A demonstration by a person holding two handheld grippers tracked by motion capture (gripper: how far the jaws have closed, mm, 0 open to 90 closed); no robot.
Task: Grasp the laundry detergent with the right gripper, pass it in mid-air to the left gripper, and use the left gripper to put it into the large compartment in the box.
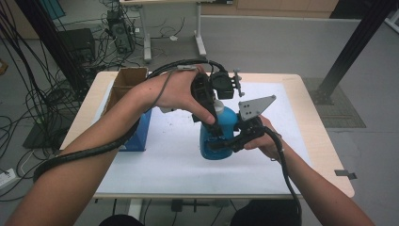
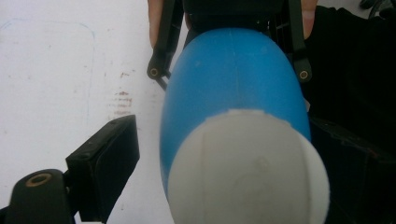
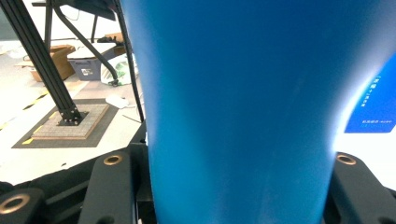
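A blue bottle (image 1: 214, 139) with a white cap (image 1: 219, 108) stands upright on the white mat (image 1: 169, 165) near the table's middle. My right gripper (image 1: 227, 142) comes in from the right and is shut on the bottle's body (image 3: 243, 93), one jaw on each side. My left gripper (image 1: 212, 121) reaches down from above over the cap (image 2: 247, 172). It is open: its left finger (image 2: 103, 165) stands apart from the cap with mat showing between them, and the other finger is dark at the right edge. Beyond the bottle (image 2: 233, 79), the right gripper (image 2: 229, 28) shows clamped on it.
A blue box (image 1: 139, 131) lies on the mat just left of the bottle, and an open cardboard box (image 1: 126, 82) stands at the table's far left corner. Cables and black frame posts (image 1: 350, 47) surround the table on the floor.
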